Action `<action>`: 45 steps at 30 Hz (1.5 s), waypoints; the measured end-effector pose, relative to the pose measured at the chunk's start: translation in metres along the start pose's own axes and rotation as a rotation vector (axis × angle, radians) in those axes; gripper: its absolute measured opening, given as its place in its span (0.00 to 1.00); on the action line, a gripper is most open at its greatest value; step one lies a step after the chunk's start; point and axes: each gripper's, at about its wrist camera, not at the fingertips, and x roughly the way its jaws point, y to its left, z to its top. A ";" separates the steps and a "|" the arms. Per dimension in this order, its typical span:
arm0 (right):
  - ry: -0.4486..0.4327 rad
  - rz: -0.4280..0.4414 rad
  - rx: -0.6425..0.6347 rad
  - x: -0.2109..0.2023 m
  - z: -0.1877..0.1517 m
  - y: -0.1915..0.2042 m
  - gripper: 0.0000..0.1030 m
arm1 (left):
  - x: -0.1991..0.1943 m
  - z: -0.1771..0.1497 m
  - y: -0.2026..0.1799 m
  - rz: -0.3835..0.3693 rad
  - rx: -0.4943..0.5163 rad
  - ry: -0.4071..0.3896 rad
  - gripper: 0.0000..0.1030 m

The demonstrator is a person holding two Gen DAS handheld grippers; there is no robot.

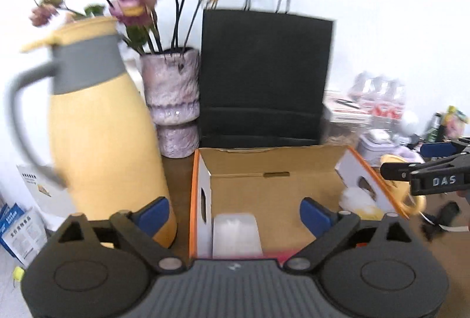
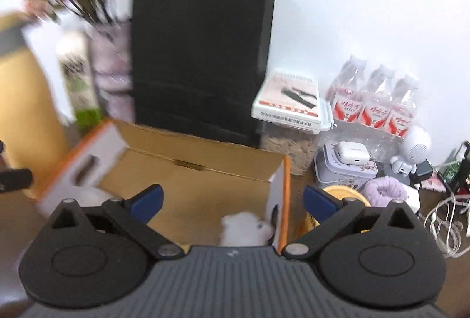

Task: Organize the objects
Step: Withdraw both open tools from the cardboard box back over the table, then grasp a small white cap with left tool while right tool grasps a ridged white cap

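Observation:
An open cardboard box [image 1: 273,188] with orange-edged white flaps sits on the brown table; it also shows in the right wrist view [image 2: 202,186]. A translucent white object [image 1: 236,234] stands inside it near the left wall, and a fluffy white item [image 2: 243,228] lies inside by the right wall. My left gripper [image 1: 235,210] is open and empty over the box's near edge. My right gripper [image 2: 232,200] is open and empty, straddling the box's right wall; it shows from the side in the left wrist view [image 1: 426,168].
A yellow jug [image 1: 100,136], a flower vase [image 1: 173,100] and a black paper bag [image 1: 264,77] stand behind the box. To the right are a lidded container [image 2: 289,118], water bottles [image 2: 373,103], a tin [image 2: 346,168], a purple scrunchie [image 2: 384,191], a yellow round item [image 2: 346,194] and cables [image 2: 446,221].

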 end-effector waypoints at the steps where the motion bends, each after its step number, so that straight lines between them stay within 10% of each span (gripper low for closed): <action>1: -0.024 0.016 0.004 -0.018 -0.009 0.003 1.00 | -0.017 -0.011 -0.001 -0.010 0.002 -0.014 0.94; 14: -0.114 0.077 0.195 -0.204 -0.195 0.043 1.00 | -0.145 -0.177 -0.028 -0.001 0.022 0.028 0.98; 22: -0.096 0.056 0.169 -0.259 -0.254 0.060 1.00 | -0.166 -0.222 -0.034 -0.028 -0.005 0.077 0.97; 34: -0.132 0.064 0.154 -0.193 -0.219 0.062 0.97 | -0.099 -0.181 -0.013 -0.003 -0.004 0.003 0.75; 39: -0.124 0.129 0.138 -0.133 -0.180 0.069 0.83 | -0.042 -0.144 -0.005 -0.025 0.024 -0.036 0.74; 45: -0.050 0.224 0.173 -0.049 -0.148 0.077 0.60 | 0.010 -0.135 0.000 -0.100 0.062 0.020 0.43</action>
